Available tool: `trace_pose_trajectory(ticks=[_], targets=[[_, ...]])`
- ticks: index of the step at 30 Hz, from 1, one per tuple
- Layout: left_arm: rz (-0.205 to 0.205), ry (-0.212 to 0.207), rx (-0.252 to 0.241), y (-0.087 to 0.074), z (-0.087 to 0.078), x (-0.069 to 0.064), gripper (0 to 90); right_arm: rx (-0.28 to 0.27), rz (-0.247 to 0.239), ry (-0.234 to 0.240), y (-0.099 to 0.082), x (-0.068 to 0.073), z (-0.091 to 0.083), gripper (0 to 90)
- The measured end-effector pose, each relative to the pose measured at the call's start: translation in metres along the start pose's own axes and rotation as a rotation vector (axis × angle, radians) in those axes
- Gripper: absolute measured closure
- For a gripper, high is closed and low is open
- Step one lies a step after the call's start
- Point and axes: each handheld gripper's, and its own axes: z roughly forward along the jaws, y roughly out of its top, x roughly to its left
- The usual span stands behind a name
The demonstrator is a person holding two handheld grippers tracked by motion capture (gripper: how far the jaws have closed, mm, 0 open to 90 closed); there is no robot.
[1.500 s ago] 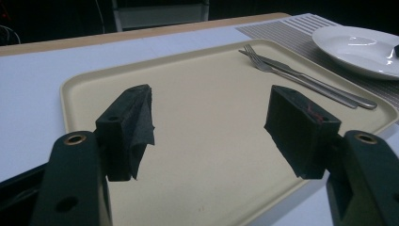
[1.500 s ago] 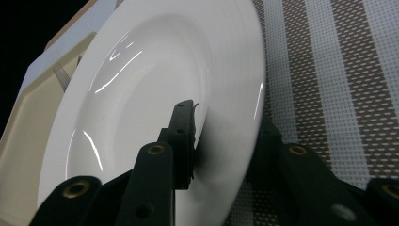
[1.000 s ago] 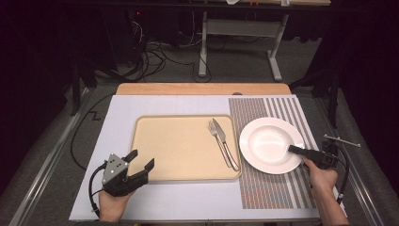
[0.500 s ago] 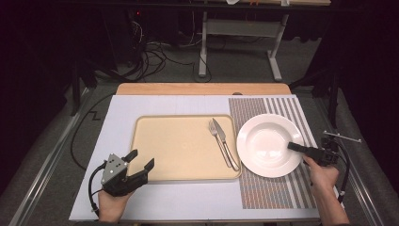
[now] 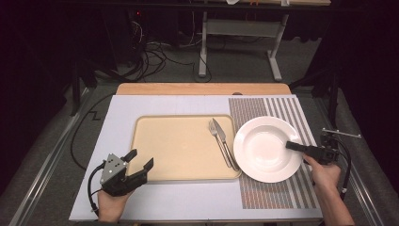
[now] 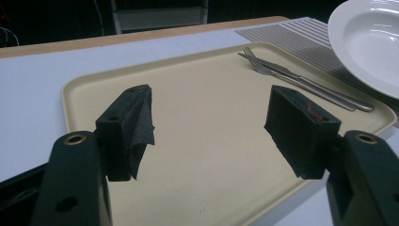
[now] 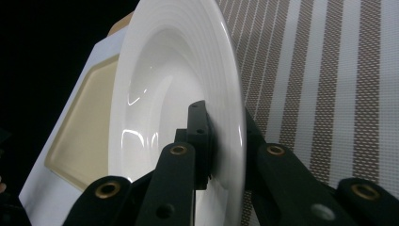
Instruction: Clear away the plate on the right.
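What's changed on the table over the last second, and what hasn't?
The right gripper has closed on the plate rim and begun lifting it; the plate has shifted slightly left, toward the tray, its left edge now over the tray's right rim. The left gripper stayed open at the tray's near left corner. The fork and knife lie as before.

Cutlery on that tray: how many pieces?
2: a fork and a knife, side by side at the tray's right edge, next to the plate.
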Motion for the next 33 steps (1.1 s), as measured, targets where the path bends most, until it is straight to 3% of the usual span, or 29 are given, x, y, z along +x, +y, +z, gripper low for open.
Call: trace_pose_trajectory(ticks=[4, 13, 23, 33], targets=[[0.001, 0.0, -0.001, 0.0, 0.0, 0.0, 33.1, 0.012, 0.003, 0.025, 0.003, 0.007, 0.002, 82.8], [-0.002, 0.0, -0.005, 0.0, -0.001, 0.001, 33.1, 0.043, -0.039, 0.067, 0.011, 0.031, 0.016, 82.8], [-0.006, 0.002, -0.005, 0.0, -0.002, 0.002, 33.1, 0.082, -0.059, 0.116, 0.018, 0.056, 0.042, 82.8], [-0.007, 0.002, -0.006, 0.0, -0.002, 0.003, 33.1, 0.123, -0.074, 0.136, 0.02, 0.074, 0.072, 82.7]])
